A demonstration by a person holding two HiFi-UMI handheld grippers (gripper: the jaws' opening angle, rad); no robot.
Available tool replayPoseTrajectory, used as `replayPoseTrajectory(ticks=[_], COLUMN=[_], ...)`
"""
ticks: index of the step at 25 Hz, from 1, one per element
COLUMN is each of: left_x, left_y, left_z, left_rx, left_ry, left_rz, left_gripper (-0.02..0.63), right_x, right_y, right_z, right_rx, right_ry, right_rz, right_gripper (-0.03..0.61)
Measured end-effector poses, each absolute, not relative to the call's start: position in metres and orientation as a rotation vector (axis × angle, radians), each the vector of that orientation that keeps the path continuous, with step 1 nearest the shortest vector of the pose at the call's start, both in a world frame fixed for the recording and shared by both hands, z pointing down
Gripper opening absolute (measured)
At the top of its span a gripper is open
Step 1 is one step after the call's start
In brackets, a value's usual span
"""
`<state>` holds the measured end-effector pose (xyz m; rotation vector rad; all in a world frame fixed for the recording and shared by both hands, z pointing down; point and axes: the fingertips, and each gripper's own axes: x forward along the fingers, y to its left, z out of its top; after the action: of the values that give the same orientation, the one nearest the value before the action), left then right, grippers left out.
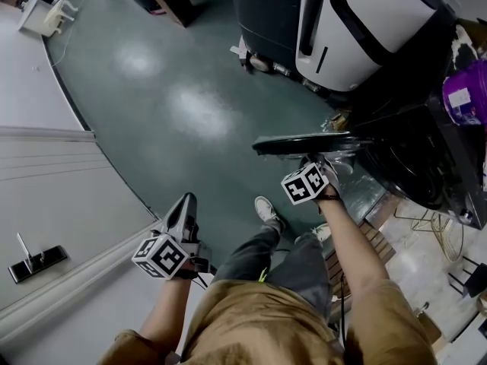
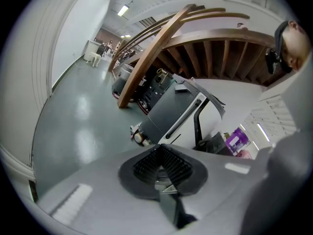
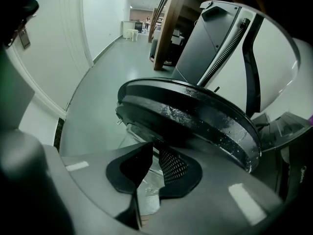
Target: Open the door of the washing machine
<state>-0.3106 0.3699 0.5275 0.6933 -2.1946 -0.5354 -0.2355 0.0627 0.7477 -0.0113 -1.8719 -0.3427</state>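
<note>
Obs., standing by the washer.

- Washing machine (image 1: 415, 154): dark body at the person's right, front opening facing the green floor (image 1: 190, 112).
- Door (image 1: 304, 143): swung out from the machine. In the head view it shows edge-on as a dark flat bar just above the right hand. In the right gripper view (image 3: 195, 111) it is a round, dark rim with water droplets on it and clear glass below.
- Right gripper (image 1: 318, 160): points steeply down at the door's free edge. In its own view (image 3: 154, 153) the fingers (image 3: 171, 165) are drawn nearly together, leaving only a narrow slit. Their tips run up under the door rim and appear clenched on its edge. The exact contact point is hidden by the rim.
- Left gripper (image 1: 185, 204): held low at the person's left side, well apart from the machine, aimed across the floor. In its own view (image 2: 159, 155) the fingers (image 2: 173, 163) are clenched tip to tip with nothing between them.
- Surroundings: a white-and-grey appliance (image 1: 358, 21) leans just beyond the washer. A purple container (image 1: 464, 97) sits on top of the machine at far right. Wooden stair beams (image 2: 195, 38) rise behind.
- The person's shoe (image 1: 266, 210) stands on the floor between the two grippers.
</note>
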Motion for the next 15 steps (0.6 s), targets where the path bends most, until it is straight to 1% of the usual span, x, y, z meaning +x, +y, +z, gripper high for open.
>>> replayPoseTrajectory(ticks=[15], left_x=[-0.316], left_y=[0.377], left_z=[0.537], left_rx=[0.668], left_ry=[-2.176], left_rz=[-0.534], left_gripper=[0.061], right_x=[-0.310], right_y=[0.013], right_z=[0.736], right_rx=[0.098], right_ry=[-1.918], right_rz=[-0.404], right_gripper=[0.046])
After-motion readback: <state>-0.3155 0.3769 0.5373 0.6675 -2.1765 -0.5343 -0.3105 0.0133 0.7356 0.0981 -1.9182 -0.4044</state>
